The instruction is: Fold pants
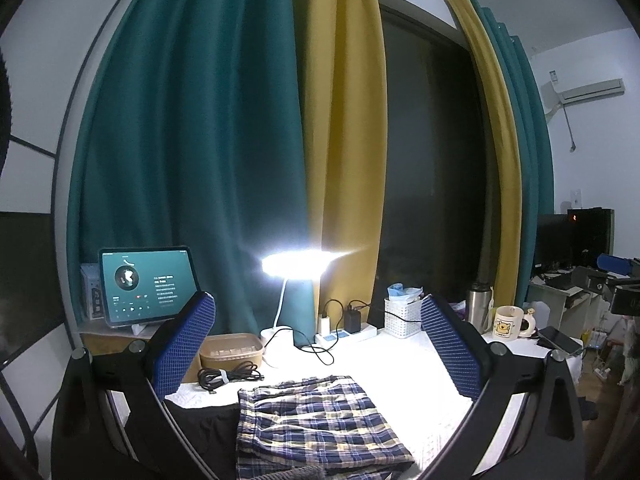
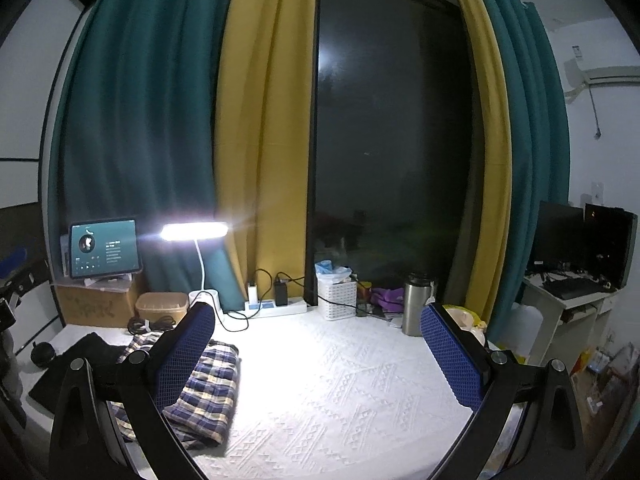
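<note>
Folded pants (image 1: 320,424), near edge cut off. Left gripper (image 1: 320,344) and right gripper (image 2: 320,356) spread wide, empty. Right gripper's left finger (image 2: 184,356) hides part of the pants.

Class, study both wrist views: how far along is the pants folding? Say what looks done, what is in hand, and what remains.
Done: the plaid pants lie folded into a compact stack on the white tablecloth. In hand: nothing; the left tool and right tool are both open, above the table. Left: perhaps the black garment beside the pants, though its state is unclear.

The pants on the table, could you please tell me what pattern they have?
The pants are plaid: navy, white and pale yellow checks, clearest in the left wrist view.
</note>
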The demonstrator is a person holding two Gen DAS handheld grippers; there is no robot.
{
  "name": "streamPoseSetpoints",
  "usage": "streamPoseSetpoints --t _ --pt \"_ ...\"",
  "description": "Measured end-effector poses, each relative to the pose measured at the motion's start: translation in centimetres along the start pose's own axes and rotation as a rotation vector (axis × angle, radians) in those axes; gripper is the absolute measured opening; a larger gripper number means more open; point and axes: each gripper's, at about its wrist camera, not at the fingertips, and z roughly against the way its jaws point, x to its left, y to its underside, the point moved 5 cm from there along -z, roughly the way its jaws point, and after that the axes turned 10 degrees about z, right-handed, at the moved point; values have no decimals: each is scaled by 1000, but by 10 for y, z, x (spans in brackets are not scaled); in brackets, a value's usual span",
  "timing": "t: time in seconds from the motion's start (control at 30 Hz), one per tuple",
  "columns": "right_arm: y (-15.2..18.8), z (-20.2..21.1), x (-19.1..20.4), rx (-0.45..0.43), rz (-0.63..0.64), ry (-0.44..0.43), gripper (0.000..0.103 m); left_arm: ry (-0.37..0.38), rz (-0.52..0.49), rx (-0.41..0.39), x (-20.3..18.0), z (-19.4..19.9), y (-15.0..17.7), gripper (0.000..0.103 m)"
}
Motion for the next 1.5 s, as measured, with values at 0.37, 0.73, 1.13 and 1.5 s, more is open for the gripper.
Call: streamPoseSetpoints --t 0.37,0.73,1.13,1.5 --pt "2 1 -3 0 -8 12 103 4 -1 4 -1 -1 0 102" --pt "3 1 -1 3 -8 12 103 4 -6 9 -5 -1 0 102" --pt "5 1 0 4 -6 3 103 -3 -6 13 -8 1 2 102" --pt "5 1 -1 6 -4 -3 103 -3 -7 18 -9 0 3 102"
